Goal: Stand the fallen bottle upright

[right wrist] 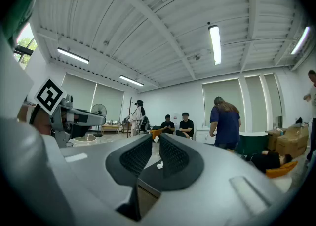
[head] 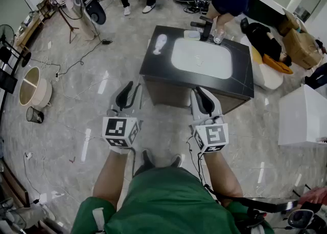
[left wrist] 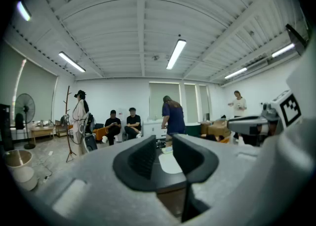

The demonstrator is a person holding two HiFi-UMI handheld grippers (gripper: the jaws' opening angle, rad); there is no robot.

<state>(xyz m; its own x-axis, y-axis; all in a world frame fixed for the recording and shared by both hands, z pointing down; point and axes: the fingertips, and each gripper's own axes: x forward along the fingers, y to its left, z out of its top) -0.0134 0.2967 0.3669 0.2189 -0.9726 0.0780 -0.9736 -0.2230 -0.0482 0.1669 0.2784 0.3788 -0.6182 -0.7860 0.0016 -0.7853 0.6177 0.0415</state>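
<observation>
**Item count**
- Grippers: two. The left gripper (head: 126, 89) and right gripper (head: 200, 94) are held side by side over the floor. Each carries one marker cube (head: 121, 128).
- Table (head: 153, 69): one, dark-topped, at 12 o'clock from the grippers.
- Basin (head: 202, 59): one, white and oval, set into the table top.
- Bottle (head: 160, 44): one.
- People in the left gripper view: five. One in blue (left wrist: 173, 116) stands at the table's far edge, two are seated (left wrist: 113, 124), one stands by a coat stand (left wrist: 80, 114), and one stands at 3 o'clock (left wrist: 239, 104).
- Fan (left wrist: 24, 116): one, at 9 o'clock in the left gripper view.

**Gripper state**
- Left gripper: jaws clenched, nothing between them.
- Right gripper: jaws drawn together to a narrow slit, nothing gripped.
- Both point level toward the table and are well apart from the bottle.

**Task item**
- The bottle is pale and translucent.
- It lies on its side on the dark top, at 9 o'clock from the basin and clear of the basin's rim.
- In the head view its length runs roughly from 12 to 6 o'clock.
- In the right gripper view it shows only as a small white shape (right wrist: 159, 165) in line with the jaw gap, far beyond the tips.
- Cap and label are too small to make out.
</observation>
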